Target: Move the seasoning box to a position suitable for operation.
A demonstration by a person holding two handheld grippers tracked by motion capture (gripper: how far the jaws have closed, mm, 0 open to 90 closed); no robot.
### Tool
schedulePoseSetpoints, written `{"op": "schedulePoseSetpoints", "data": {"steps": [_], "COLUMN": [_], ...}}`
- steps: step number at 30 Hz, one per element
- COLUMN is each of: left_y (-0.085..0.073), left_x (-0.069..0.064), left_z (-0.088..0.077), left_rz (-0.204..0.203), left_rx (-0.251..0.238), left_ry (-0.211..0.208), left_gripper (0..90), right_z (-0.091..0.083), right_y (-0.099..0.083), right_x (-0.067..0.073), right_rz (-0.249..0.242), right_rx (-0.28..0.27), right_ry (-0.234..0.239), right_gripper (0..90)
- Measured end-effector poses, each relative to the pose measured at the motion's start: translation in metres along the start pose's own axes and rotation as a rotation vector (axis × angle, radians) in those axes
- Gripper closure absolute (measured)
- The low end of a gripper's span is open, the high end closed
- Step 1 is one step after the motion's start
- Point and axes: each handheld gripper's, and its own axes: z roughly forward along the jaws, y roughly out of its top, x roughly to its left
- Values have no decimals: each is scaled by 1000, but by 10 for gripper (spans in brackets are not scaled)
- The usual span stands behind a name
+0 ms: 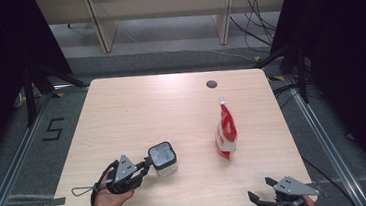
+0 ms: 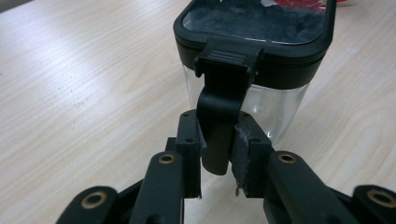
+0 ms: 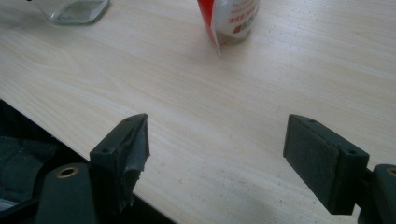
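- Clear jar (image 1: 164,161) with black lid stands on the table (image 1: 171,109) at near left.
- Your left gripper (image 2: 218,156) is clamped on the lid's latch tab (image 2: 219,126).
- Your right gripper (image 3: 217,163) hangs at the near right edge, its 2 jaws wide apart.
- The red-and-white pouch (image 1: 226,132) stands upright right of the jar, well apart.

On the worktop (image 1: 136,112) I count one clear container with a black lid (image 1: 163,159), one red and white pouch (image 1: 225,132) standing upright, and two hand-held tools, left (image 1: 144,165) and right (image 1: 260,190).

Grey floor (image 1: 167,59), pale wooden shelving (image 1: 162,7) behind
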Motion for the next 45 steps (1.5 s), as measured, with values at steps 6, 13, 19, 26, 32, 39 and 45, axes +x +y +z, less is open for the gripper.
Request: {"op": "schedulePoseSetpoints", "data": {"steps": [6,13,19,26,32,39,45], "left_y": [0,5,10,14,16,16,19], "left_x": [6,-8,-22,-35,-41,-44,-49], "left_z": [6,15,21,27,29,31,32], "left_rz": [31,63,97,146,146,126,131], "left_rx": [-35,-59,-73,-87,-94,-106,-95], "left_ry": [-92,-174,-233,-315,-338,-347,-354], "left_gripper": [737,738,738,738,737,736,734], "right_z": [0,0,1,0,1,0,0], "right_y": [0,0,1,0,1,0,1], "right_x": [1,0,-3,0,0,2,1], "right_rz": [10,-4,-37,0,-6,2,8], "right_rx": [7,1,-12,0,-2,2,2], "right_ry": [3,0,-7,5,6,6,9], "right_gripper": [236,237,237,237,237,237,237]}}
